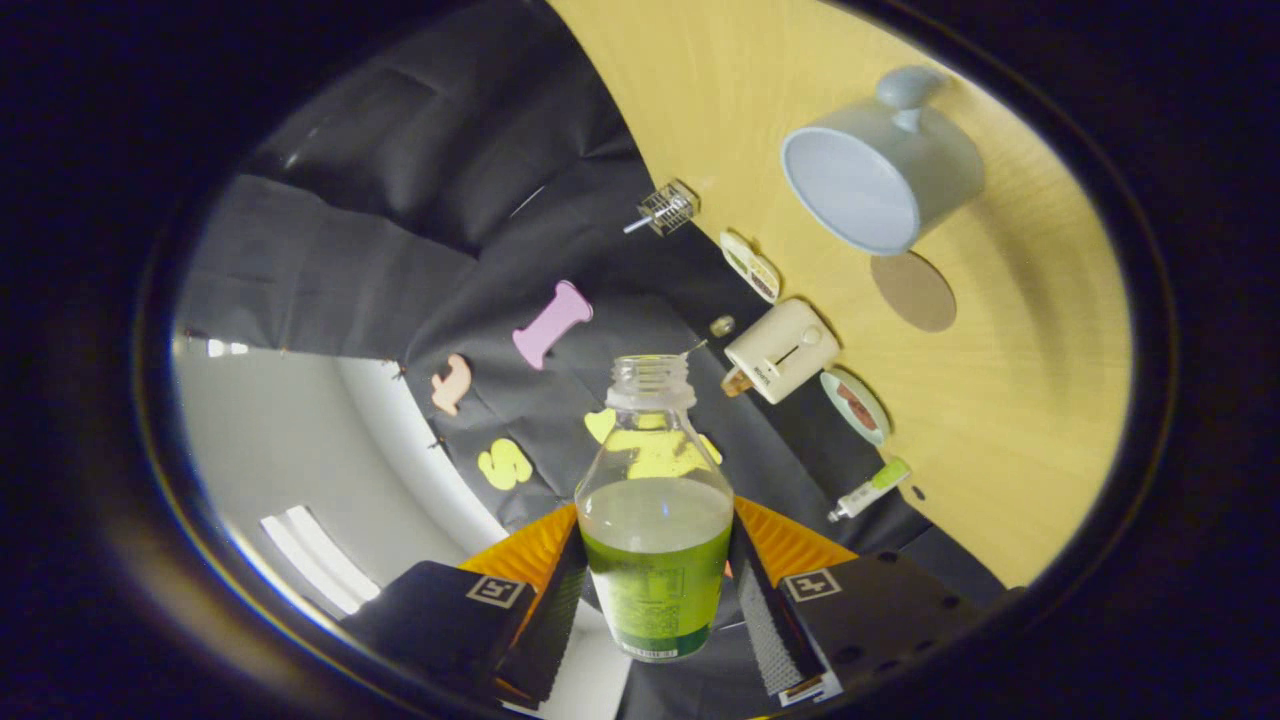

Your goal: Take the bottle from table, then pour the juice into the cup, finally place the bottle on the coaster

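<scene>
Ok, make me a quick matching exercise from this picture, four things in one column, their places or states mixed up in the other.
Things:
1. Clear plastic bottle of green juice
2. Pale blue cup
3. Round brown coaster
4. Cream toaster

Descriptions:
A. bare, beside the cup
B. held between the fingers of the gripper, cap off
C. empty
D. against the black cloth wall

Pairs: 1-B, 2-C, 3-A, 4-D

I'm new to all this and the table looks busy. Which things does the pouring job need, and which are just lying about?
For the job:
- bottle of green juice, cap off, gripped in the claw
- cup
- round coaster

Just lying about:
- toaster
- small wire basket
- tube
- two small dishes
</scene>
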The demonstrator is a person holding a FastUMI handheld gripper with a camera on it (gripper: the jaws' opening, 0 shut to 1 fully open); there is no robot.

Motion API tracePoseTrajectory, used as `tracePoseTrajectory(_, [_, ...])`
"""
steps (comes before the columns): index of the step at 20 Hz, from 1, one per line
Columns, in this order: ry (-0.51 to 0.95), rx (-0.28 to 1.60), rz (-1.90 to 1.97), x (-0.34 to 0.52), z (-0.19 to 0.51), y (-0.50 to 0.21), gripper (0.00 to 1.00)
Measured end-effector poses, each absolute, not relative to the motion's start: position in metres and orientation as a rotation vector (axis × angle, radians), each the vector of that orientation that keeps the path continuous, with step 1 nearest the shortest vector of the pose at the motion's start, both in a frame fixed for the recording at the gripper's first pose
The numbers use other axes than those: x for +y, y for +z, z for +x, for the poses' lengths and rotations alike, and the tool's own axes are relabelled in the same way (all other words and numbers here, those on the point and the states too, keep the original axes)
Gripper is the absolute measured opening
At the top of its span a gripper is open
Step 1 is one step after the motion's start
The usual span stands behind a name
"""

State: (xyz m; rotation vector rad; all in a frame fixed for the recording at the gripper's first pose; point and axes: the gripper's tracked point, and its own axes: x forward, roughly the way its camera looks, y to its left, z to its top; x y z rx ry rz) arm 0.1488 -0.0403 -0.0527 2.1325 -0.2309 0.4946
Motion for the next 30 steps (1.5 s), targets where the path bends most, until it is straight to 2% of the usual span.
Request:
tracePoseTrajectory(7, [0.33, -0.088, 1.488, 0.021, 0.161, -0.04, 0.79])
tracePoseTrajectory(16, [0.107, 0.0, 0.688, 0.048, 0.204, -0.046, 0.8])
tracePoseTrajectory(24, [0.033, 0.015, 0.158, 0.074, 0.245, -0.041, 0.8])
tracePoseTrajectory(30, [-0.054, 0.013, -0.017, 0.072, 0.296, -0.084, 0.81])
